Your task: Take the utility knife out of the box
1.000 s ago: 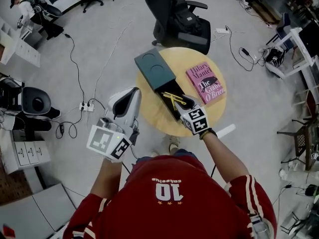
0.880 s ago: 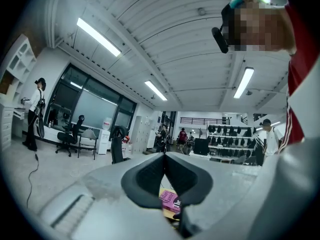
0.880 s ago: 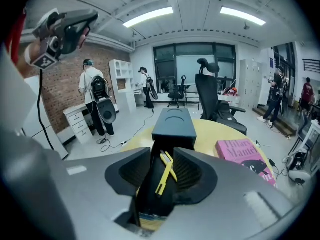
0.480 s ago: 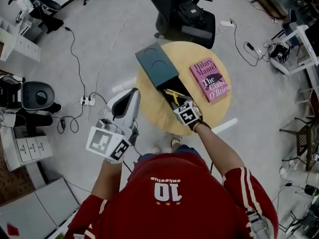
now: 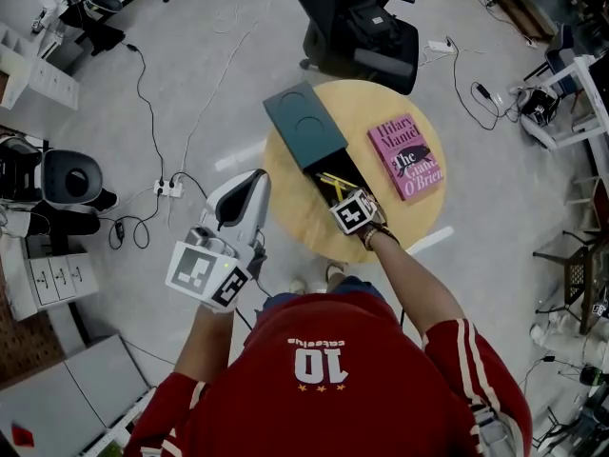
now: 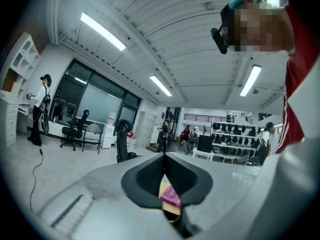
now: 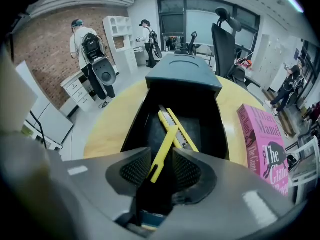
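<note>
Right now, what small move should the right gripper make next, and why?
Probably close fully: the right gripper has just been closing its jaws, and the slim yellow utility knife lies end-first between them inside the open dark box, seemingly not yet pinched.

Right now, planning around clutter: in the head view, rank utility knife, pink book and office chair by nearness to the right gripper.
The right gripper has just been closing its jaws.
1. Utility knife: between the jaws, in the box.
2. Pink book: on the table, right side.
3. Office chair: beyond the table.
</note>
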Tool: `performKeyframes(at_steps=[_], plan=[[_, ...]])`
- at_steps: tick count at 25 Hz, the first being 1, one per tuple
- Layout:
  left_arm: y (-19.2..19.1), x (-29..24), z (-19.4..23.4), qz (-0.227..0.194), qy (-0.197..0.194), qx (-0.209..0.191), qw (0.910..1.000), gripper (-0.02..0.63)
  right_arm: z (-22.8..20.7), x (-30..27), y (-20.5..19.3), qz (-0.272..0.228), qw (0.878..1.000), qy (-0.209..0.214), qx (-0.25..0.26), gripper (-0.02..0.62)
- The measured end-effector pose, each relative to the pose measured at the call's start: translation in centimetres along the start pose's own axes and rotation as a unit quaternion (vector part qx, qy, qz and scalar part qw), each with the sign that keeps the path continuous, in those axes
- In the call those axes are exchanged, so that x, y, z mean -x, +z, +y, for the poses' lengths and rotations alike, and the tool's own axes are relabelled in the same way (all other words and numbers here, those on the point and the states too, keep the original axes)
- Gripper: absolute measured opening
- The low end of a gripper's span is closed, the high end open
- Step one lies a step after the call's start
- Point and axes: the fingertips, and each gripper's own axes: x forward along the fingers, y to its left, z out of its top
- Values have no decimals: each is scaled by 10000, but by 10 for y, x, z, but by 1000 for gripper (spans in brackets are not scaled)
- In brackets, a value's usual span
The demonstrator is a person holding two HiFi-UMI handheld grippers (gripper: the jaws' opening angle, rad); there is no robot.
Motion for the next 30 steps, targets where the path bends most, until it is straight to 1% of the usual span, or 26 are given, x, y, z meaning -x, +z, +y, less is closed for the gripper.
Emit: performKeyframes(at_steps=[1,3,5,10,18,24,30], plan=[[0,0,1,2,4,7,10000,3,-1,-1,-1,54,10000,-11,-9,116],[0,-1,3,3,4,16,10000,3,-4,-2,-3,89,9999,-84,-38,75],[0,0,5,6,9,17,10000,3,-7,-2,-3,58,9999,-152,-54,48],[2,2,6,-10,17,19,10000,3,-8,4,1,-99,9997,-237,42,46],[7,8,2,-97,-58,-30,9999,3,-14,26,14,-453,9980,-450,22,46],[13,15,-7,-192,-165,-101,9996,3,-15,69,32,-1036,9926,-631,-49,46],[22,19,-15,-282,-250,-180,9991,3,-19,126,58,-1756,9811,-764,-264,46]])
